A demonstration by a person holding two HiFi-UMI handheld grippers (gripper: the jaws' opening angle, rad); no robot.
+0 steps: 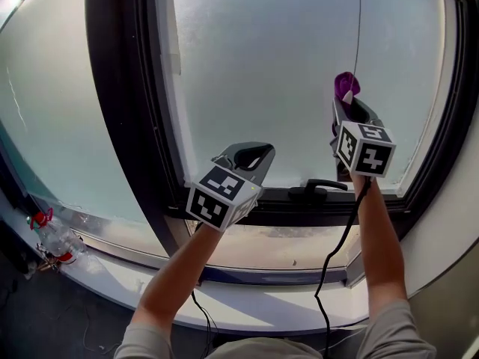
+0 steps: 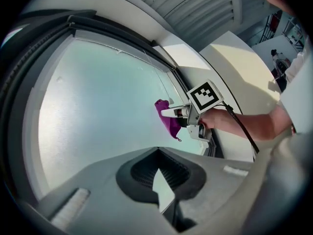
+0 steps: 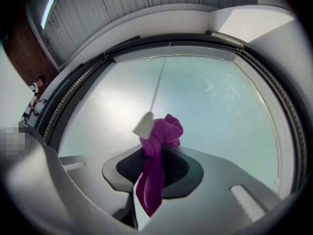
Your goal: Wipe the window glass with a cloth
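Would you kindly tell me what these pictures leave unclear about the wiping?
- Whether the purple cloth touches the window glass: seen end-on past the right gripper in the head view, too small in the left gripper view.
- Streaks or dirt on the glass: hazy glare in every view.
- Bottle contents: head view, small, near the left edge.

Each hand carries a grey moulded-plastic two-jaw gripper, the left gripper [image 1: 254, 154] and the right gripper [image 1: 346, 105] alike, with black ribbed pads [image 2: 171, 173] set in a dark oval recess. A white cube with black square markers [image 1: 364, 149] caps the right gripper. A thin black cable [image 1: 340, 239] hangs just below that cube, a second black cable [image 1: 200, 309] lies to its lower left, and short light grey sleeves [image 1: 393, 335] show far beneath it.
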